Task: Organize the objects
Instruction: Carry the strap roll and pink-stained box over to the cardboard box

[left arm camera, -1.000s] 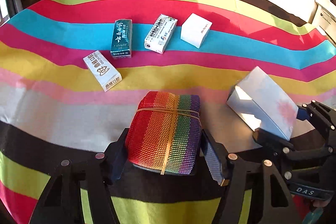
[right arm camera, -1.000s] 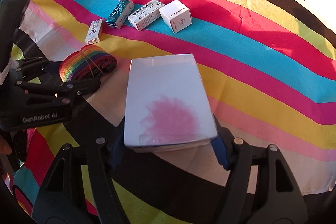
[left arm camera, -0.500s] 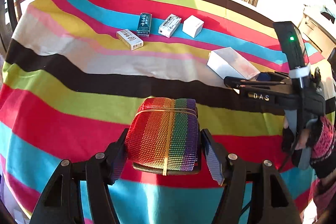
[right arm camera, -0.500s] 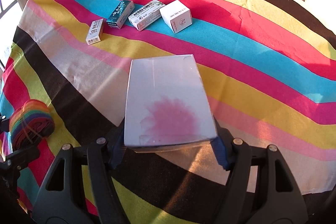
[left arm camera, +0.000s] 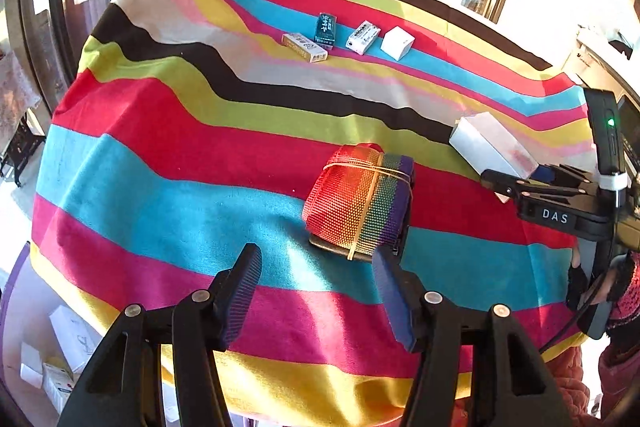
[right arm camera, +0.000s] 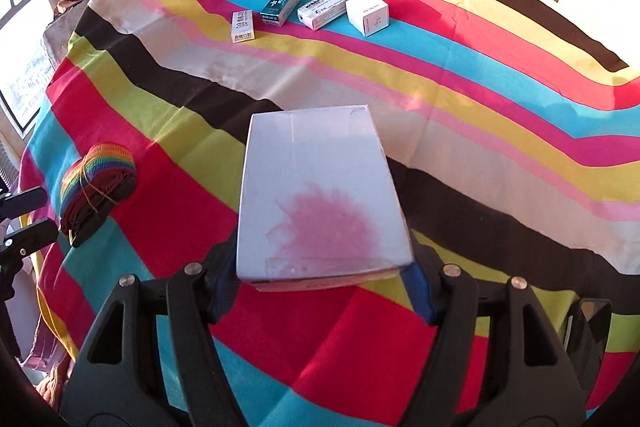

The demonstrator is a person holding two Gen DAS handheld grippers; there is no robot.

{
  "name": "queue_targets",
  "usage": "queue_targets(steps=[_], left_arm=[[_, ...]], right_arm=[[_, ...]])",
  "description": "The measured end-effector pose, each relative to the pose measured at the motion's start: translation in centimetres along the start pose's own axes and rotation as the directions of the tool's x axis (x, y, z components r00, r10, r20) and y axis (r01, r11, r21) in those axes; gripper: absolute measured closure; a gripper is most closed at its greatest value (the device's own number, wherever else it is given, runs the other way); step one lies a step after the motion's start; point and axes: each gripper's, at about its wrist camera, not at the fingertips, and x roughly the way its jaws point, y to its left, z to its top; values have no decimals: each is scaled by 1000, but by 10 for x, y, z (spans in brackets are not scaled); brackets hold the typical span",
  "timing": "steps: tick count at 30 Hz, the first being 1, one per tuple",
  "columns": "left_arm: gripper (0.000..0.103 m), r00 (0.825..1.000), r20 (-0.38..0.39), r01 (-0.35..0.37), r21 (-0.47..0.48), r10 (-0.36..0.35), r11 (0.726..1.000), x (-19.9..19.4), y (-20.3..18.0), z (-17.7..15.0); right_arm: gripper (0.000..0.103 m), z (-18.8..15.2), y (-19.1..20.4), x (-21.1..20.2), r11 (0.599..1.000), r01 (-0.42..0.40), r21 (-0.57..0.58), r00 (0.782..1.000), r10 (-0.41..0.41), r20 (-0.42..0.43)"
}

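Observation:
The rainbow strap roll (left arm camera: 356,203), bound with a rubber band, sits tilted just beyond my left gripper (left arm camera: 316,291), close to its right fingertip. The jaws are closing with nothing between the pads. I cannot tell what the roll rests on. In the right wrist view the roll (right arm camera: 98,187) shows at the left, in front of the draped striped cloth (right arm camera: 480,75). My right gripper (right arm camera: 320,291) is shut on a white box with a pink flower print (right arm camera: 320,203), which hangs over the cloth's front. The same box (left arm camera: 488,147) shows at the right of the left wrist view.
Several small boxes lie in a row at the table's far side: a cream box (right arm camera: 243,26), a teal box (right arm camera: 280,5), a white-blue box (right arm camera: 322,9) and a white cube box (right arm camera: 368,13). White cartons (left arm camera: 60,359) sit on the floor at lower left. A gloved hand (left arm camera: 616,287) holds the right gripper.
Both grippers have drawn back from the table. The rainbow roll has left the left jaws and now sits tilted ahead of the fingertips. The right gripper still holds the white box.

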Motion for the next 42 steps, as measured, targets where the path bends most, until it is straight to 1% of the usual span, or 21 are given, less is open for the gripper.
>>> queue_targets(steps=[1, 2, 3, 5, 6, 8, 10, 12, 14, 15, 16, 17, 20, 22, 24, 26, 29, 33, 35, 37, 42], left_arm=[[42, 1000, -5, 8, -2, -8, 1000, 3, 1, 1], [36, 1000, -14, 10, 7, -9, 1000, 7, 0, 2], [26, 1000, -20, 6, 27, -6, 1000, 11, -1, 5], [17, 1000, -18, -9, 75, 10, 997, 20, -5, 13], [17, 1000, -18, -11, 91, 13, 996, 26, -9, 20], [17, 999, -38, -3, 111, 7, 994, 35, -16, 32], [17, 998, -67, 23, 121, -15, 992, 43, -25, 41], [17, 996, -74, 58, 107, -50, 993, 45, -35, 46], [17, 996, -66, 57, 82, -52, 995, 41, -43, 48], [17, 998, -56, 25, 67, -21, 997, 41, -46, 50], [17, 997, -61, -39, 50, 42, 998, 44, -47, 52], [17, 994, -73, -82, 31, 84, 996, 49, -46, 54], [17, 986, -120, -117, -37, 112, 992, 69, -37, 57], [17, 990, -56, -129, -19, 128, 991, 70, -37, 56], [38, 994, -10, -106, -31, 106, 994, 63, -35, 51], [38, 998, 5, -63, -46, 64, 997, 52, -31, 45], [38, 999, 4, -39, -57, 39, 998, 38, -26, 31], [39, 999, 8, -46, -62, 46, 997, 19, -15, 12], [39, 999, 23, -48, -64, 49, 997, 8, -9, 4], [39, 997, 44, -65, -55, 67, 996, -3, -4, -1], [39, 994, 76, -73, -57, 78, 996, -22, 8, -12]], right_arm=[[31, -2, -1, 0, 1000, 6, 3, 1000, -6, -4], [31, -4, -2, 0, 1000, 10, 4, 1000, -10, -9], [31, -5, -3, -1, 1000, 10, 6, 1000, -10, -7], [31, -7, -4, -3, 1000, 5, 14, 1000, -5, -4], [31, -8, -4, -3, 1000, -3, 18, 1000, 3, -7], [31, -11, -1, -1, 1000, -6, 16, 1000, 6, -13], [31, -14, 3, -1, 1000, -4, 4, 1000, 4, -12], [31, -15, 6, -2, 1000, -10, 2, 1000, 10, -10], [31, -16, 7, -4, 1000, -14, -2, 1000, 14, -9], [31, -17, 7, -4, 1000, -12, -5, 1000, 12, -9], [31, -18, 8, -5, 1000, -12, -7, 1000, 12, -9], [31, -19, 8, -5, 1000, -12, -7, 1000, 12, -7], [31, -20, 10, -7, 1000, -16, -9, 1000, 16, -4], [31, -20, 13, -9, 1000, -21, -18, 1000, 21, 0], [31, -21, 17, -13, 999, -24, -32, 1000, 24, 6], [31, -22, 23, -18, 998, -21, -59, 1000, 21, 13], [31, -27, 30, -23, 996, -22, -83, 1000, 23, 16], [31, -30, 38, -25, 995, -34, -93, 999, 35, 9], [31, -30, 46, -28, 993, -40, -112, 999, 42, 11], [31, -29, 57, -33, 989, -42, -141, 999, 45, 18], [31, -31, 86, -43, 973, -46, -225, 998, 53, 24]])
